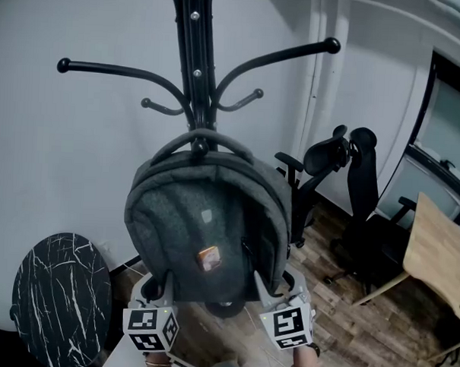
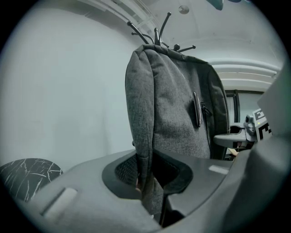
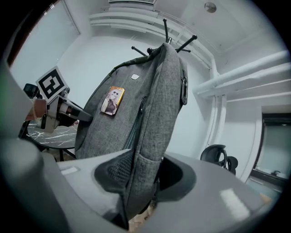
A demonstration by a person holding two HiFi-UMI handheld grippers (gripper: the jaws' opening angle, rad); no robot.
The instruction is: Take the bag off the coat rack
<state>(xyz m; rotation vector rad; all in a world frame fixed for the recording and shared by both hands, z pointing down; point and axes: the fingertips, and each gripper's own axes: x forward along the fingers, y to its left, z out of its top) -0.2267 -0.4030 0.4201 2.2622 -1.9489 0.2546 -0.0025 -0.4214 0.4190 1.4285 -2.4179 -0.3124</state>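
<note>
Your left gripper [image 1: 155, 287] and right gripper [image 1: 276, 286] each pinch the bag's [image 1: 205, 223] lower sides. Its handle still hangs on the coat rack [image 1: 196, 56], so lifting it clear remains.

Dim cool light; fisheye edges warped, dark.

Office: swivel chairs [image 1: 364, 189], wooden desk [image 1: 434, 250].
</note>
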